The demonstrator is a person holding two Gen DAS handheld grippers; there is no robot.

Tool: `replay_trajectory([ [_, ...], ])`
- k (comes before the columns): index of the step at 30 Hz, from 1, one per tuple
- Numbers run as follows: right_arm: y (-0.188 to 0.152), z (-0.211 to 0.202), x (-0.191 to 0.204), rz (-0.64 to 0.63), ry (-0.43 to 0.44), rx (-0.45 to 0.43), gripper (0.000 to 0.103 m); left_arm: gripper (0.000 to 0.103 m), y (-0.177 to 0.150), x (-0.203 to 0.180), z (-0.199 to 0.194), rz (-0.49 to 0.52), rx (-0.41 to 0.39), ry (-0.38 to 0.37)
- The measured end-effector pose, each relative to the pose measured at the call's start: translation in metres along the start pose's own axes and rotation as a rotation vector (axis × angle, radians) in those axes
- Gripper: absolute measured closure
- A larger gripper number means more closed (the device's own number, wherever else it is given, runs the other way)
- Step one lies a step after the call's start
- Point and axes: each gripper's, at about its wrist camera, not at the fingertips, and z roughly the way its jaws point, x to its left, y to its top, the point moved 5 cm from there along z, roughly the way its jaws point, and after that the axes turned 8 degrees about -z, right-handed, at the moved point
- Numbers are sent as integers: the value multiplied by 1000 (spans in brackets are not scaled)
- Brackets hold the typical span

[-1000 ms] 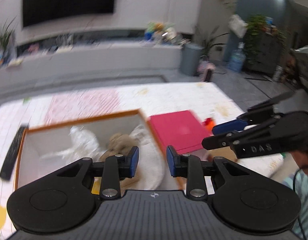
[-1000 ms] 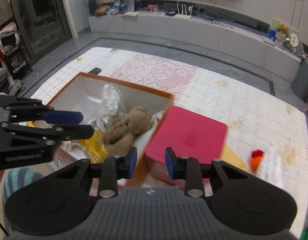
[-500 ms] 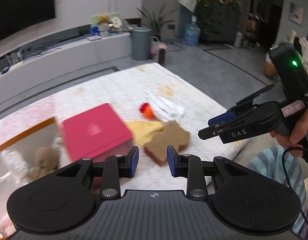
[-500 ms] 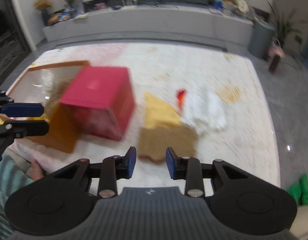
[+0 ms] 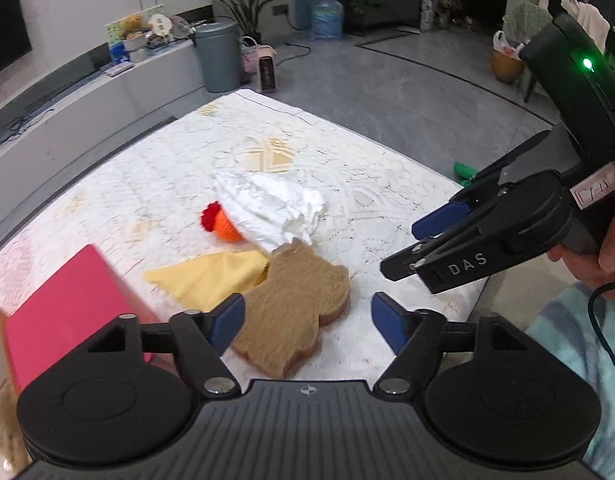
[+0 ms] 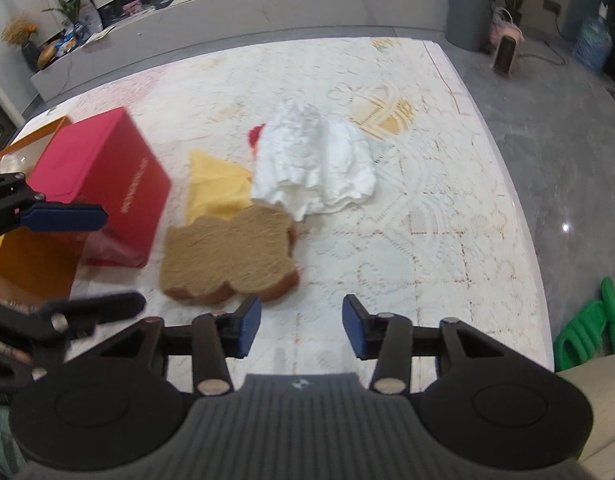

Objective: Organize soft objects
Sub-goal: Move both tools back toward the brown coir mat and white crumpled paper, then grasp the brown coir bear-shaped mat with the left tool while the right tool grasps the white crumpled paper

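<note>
**Soft things wait in a pile on the rug**

Soft things lie close together on the pale patterned rug [image 6: 427, 216]. The flat brown fuzzy bear-shaped pad [image 6: 231, 256] is nearest to both grippers. A thin yellow cloth [image 6: 215, 184] lies behind it and looks tucked a little under its edge. A crumpled white cloth [image 6: 315, 164] sits just past them, touching the pad's far corner. A small orange and red knitted toy [image 5: 221, 222] peeks out from beside the white cloth.

The left gripper [image 5: 305, 318] hangs over the near edge of the brown pad. Its jaws are wide apart and hold nothing. The right gripper [image 6: 301, 330] hovers just in front of the same pad, with its jaws apart and empty too. I think both are opened wide like this so one can go down around a soft thing. The brown pad looks like the easy first pick, because it is closest and lies on top.

A red box with a flat lid [image 6: 103, 184] stands just left of the pile, very near the pad. An orange cardboard box [image 6: 35, 264] stands beside it. I guess the soft things should go in a box like that. The red box could get bumped on the way. The two grippers are also close together and could knock each other.
</note>
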Motion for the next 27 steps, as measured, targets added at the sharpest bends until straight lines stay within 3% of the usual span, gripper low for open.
replay_trajectory([
  [3,4,13,-10,26,0,-1,52,16,1,0,20,17,45,-4],
  [7,9,30,-13,49,16,-18,52,16,1,0,43,99,75,66],
  [14,17,55,-13,106,77,-47,59,15,-6,-4,73,239,173,95],
  [22,14,69,-17,159,143,-51,60,12,-10,7,99,230,248,113],
  [27,12,66,-16,154,148,-65,61,20,-11,9,97,170,232,126],
])
